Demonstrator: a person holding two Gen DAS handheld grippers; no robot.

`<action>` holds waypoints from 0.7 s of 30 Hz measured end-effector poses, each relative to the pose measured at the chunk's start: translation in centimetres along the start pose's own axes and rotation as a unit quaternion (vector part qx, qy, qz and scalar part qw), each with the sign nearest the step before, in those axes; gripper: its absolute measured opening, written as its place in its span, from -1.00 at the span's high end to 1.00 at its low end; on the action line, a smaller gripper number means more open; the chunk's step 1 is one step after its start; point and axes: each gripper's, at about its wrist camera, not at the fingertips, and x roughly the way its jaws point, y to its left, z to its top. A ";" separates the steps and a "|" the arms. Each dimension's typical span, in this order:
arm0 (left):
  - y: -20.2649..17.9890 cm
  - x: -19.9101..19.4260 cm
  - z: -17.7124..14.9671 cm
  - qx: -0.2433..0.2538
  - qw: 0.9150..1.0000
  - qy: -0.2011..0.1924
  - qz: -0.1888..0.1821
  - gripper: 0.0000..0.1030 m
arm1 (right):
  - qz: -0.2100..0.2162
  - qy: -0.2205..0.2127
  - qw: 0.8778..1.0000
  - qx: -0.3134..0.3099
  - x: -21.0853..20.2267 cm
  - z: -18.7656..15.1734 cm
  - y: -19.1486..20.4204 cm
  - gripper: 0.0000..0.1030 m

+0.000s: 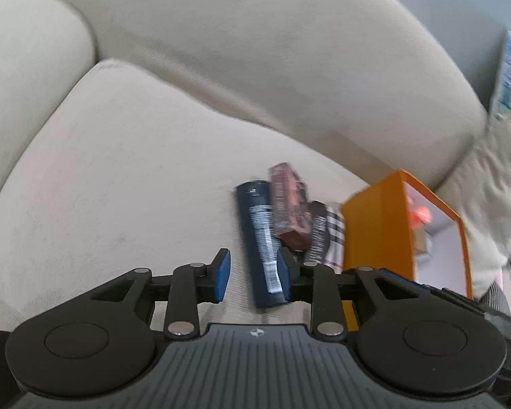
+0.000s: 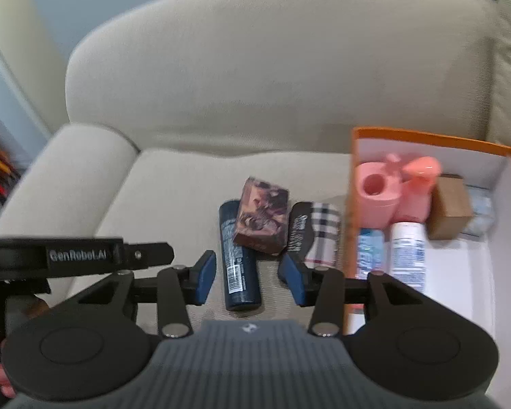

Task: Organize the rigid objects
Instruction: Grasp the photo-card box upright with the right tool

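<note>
Here the beige armchair [image 2: 173, 184] fills both views, its seat cushion carrying everything else. At about three o'clock on the seat stands the orange box [image 2: 426, 138], open at the top with a white inside. In it, toward twelve o'clock, sit a pink cup-shaped piece [image 2: 374, 191] and a pink spray bottle [image 2: 417, 184] side by side, with a brown carton [image 2: 449, 206] at their three o'clock. Toward six o'clock of those lie a white can [image 2: 408, 252] and a blue-labelled packet [image 2: 369, 252], touching or nearly so.

Just beside the box, at its nine o'clock, three loose things lie in a row on the cushion. The dark blue tube [image 2: 236, 259] lies lengthwise, pointing from twelve to six o'clock. The maroon patterned box [image 2: 264, 216] rests tilted, leaning on the tube's upper end and on the plaid-and-black package [image 2: 318, 235] at its three o'clock.

The right gripper [image 2: 252, 276] hangs above the tube with its blue pads parted and clear of it on both sides, holding nothing. The left gripper [image 1: 253, 276] also stands parted; in the left wrist view the tube [image 1: 260, 238] lies between its pads, close against the right-hand one, though blur leaves it unclear whether they touch. The left gripper's black strap shows at nine o'clock in the right wrist view.
</note>
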 end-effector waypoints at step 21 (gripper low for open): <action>4.3 6.6 3.4 -0.056 0.998 0.022 -0.002 0.36 | -0.018 0.084 0.996 -0.006 13.4 3.8 0.0 -0.25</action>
